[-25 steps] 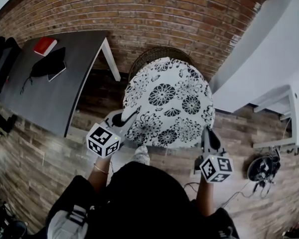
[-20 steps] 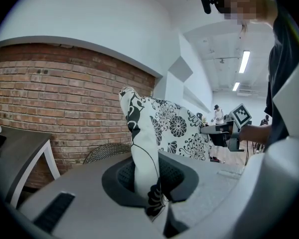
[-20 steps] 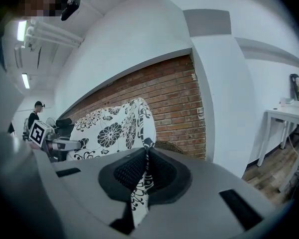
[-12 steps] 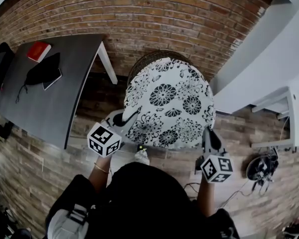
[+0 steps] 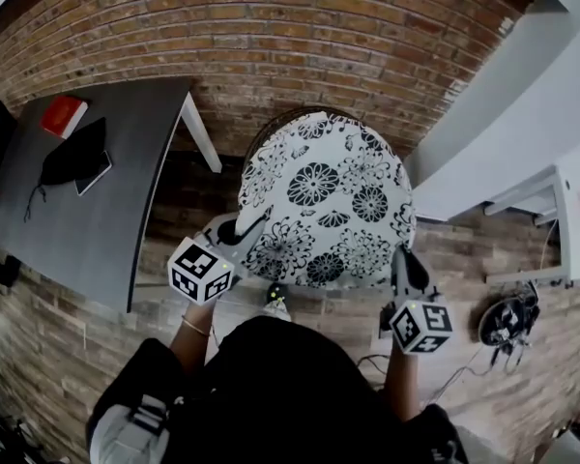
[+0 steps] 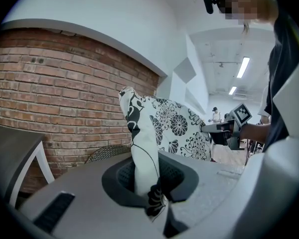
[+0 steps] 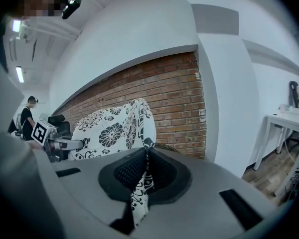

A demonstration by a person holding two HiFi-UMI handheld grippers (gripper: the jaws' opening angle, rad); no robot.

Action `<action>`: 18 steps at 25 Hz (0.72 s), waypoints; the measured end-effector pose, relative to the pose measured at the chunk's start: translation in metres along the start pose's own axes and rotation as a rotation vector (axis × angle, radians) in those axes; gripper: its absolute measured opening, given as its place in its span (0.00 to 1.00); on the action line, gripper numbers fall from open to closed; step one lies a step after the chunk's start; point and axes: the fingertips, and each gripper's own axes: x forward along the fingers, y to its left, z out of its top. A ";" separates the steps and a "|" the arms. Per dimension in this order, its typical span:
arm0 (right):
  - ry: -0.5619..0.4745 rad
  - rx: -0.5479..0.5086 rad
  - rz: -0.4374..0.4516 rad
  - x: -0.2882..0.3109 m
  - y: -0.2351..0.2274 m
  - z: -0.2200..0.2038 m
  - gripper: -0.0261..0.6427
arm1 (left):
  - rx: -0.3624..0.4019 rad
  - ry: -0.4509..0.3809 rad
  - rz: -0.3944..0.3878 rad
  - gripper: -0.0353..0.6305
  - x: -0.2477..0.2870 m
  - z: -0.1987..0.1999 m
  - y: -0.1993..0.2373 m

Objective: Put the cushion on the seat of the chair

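- Over by the brick wall [image 5: 319, 27], the black-and-white flowery cushion [image 5: 327, 201] sits spread out above the round wicker chair [image 5: 268, 124]. From the head view it covers nearly all of the chair, and only a bit of dark woven rim peeks out at the far left.
- Left gripper [image 5: 244, 235] is clamped down on the cushion's near-left edge. Its own view shows the fabric pinched right between the jaws.
- Right gripper [image 5: 403, 257] is doing the same on the near-right edge, jaws squeezed together on a fold of the cover.
- Both gripper views show the chair's woven rim lower than the cushion. I honestly can't tell if the cushion touches the seat.
- Off to the left there's a grey table [image 5: 126, 230] with a red book [image 5: 60, 116] and some black thing [image 5: 72, 158] lying on it, well apart from the chair.
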 end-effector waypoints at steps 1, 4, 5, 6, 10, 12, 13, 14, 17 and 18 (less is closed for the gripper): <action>-0.006 -0.003 -0.003 0.001 0.000 0.000 0.06 | 0.004 -0.005 -0.005 0.09 0.002 0.000 0.001; -0.014 -0.012 -0.004 0.002 0.001 0.000 0.06 | 0.013 -0.014 -0.012 0.09 0.004 0.000 0.002; -0.008 -0.014 -0.001 -0.001 0.004 0.001 0.06 | 0.008 -0.011 -0.009 0.09 -0.001 0.000 0.000; -0.001 -0.014 0.002 -0.005 0.007 0.001 0.06 | 0.003 -0.006 -0.006 0.09 -0.006 0.000 -0.003; -0.090 -0.021 -0.042 -0.022 0.014 0.016 0.06 | 0.082 -0.058 -0.047 0.09 -0.011 0.025 -0.004; -0.132 -0.028 -0.051 -0.044 0.021 0.021 0.06 | 0.117 -0.082 -0.056 0.09 -0.026 0.036 -0.018; -0.142 -0.031 -0.048 -0.057 0.025 0.022 0.06 | 0.126 -0.087 -0.053 0.09 -0.036 0.039 -0.027; -0.149 -0.033 -0.044 -0.067 0.028 0.023 0.06 | 0.130 -0.091 -0.048 0.09 -0.044 0.040 -0.035; -0.153 -0.028 -0.041 -0.072 0.028 0.025 0.06 | 0.132 -0.094 -0.043 0.09 -0.048 0.043 -0.041; -0.150 -0.025 -0.042 -0.067 0.027 0.024 0.06 | 0.130 -0.092 -0.046 0.09 -0.045 0.043 -0.038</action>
